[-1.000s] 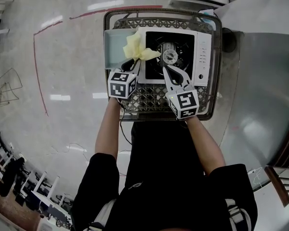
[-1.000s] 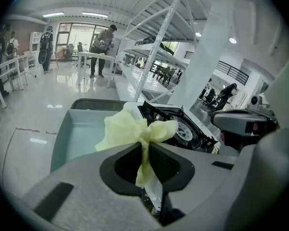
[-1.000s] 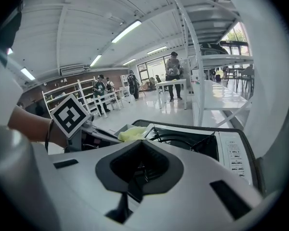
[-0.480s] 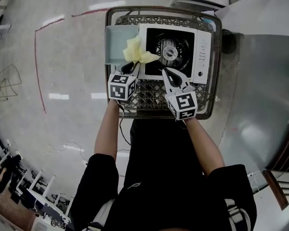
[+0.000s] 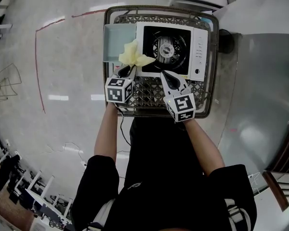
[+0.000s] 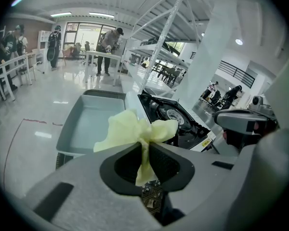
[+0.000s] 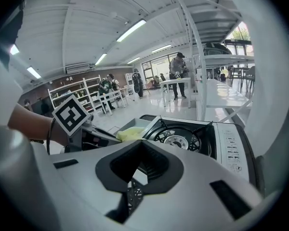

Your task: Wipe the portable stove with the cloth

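Pinching a pale yellow cloth (image 5: pixel 132 57) (image 6: pixel 130 129) tightly between its fingers, the left gripper (image 5: pixel 126 70) (image 6: pixel 144 153) is held at the near left corner of the portable stove (image 5: pixel 198 49) (image 6: pixel 176 117) (image 7: pixel 231 138). The cloth's loose folds fan out above the clamped fingers, over the stove's left edge. From the pictures I cannot tell whether the cloth touches the stove.

The stove sits on a dark woven surface (image 5: pixel 151 95). Its round burner (image 5: pixel 166 49) (image 7: pixel 179 139) lies in a black recess, and its white control panel runs along the stove's right side. A pale grey-blue tray (image 5: pixel 116 42) (image 6: pixel 89 121) lies just beside the stove's left side. Whether the two touch is not clear.

The right gripper (image 5: pixel 164 75) (image 7: pixel 137 165) is at the stove's near edge, in front of the burner and pointing toward it. Its fingers are together with nothing between them. The two grippers are side by side along the stove's near side, well apart from each other. Each one's marker cube is on the side away from the stove, toward the person.
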`<action>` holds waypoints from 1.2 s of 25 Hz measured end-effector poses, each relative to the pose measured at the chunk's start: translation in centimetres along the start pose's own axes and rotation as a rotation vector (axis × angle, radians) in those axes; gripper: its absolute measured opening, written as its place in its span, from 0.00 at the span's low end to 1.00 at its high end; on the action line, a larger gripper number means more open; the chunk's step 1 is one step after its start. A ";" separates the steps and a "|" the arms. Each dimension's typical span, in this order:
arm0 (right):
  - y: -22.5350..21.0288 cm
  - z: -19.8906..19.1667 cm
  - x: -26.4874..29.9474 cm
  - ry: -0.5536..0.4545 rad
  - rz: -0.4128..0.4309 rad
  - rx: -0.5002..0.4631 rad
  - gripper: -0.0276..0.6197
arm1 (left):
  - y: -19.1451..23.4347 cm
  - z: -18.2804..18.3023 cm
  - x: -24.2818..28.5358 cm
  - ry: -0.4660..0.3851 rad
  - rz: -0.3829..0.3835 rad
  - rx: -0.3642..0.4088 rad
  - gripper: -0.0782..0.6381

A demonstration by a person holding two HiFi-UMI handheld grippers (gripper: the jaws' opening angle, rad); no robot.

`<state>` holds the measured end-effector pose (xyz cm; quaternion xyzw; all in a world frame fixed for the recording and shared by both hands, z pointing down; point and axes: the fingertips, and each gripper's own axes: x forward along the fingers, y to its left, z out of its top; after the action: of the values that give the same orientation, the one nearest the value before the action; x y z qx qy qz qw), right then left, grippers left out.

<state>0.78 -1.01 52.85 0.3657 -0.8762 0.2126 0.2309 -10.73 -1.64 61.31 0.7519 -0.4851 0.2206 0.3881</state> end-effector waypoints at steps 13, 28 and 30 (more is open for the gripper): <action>-0.1 -0.6 -2.5 -0.008 0.004 -0.009 0.05 | -1.2 -2.0 -1.7 -0.014 0.043 -0.045 0.19; 1.0 -1.9 -4.9 -0.012 0.014 -0.019 0.05 | -2.6 -3.8 -2.9 -0.032 0.066 -0.075 0.19; 1.1 -2.1 -5.2 -0.014 0.014 -0.018 0.05 | -2.8 -4.1 -3.1 -0.035 0.068 -0.081 0.19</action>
<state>3.72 3.68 51.37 0.3591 -0.8822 0.2036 0.2264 -9.35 3.97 60.52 0.7224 -0.5255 0.2008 0.4020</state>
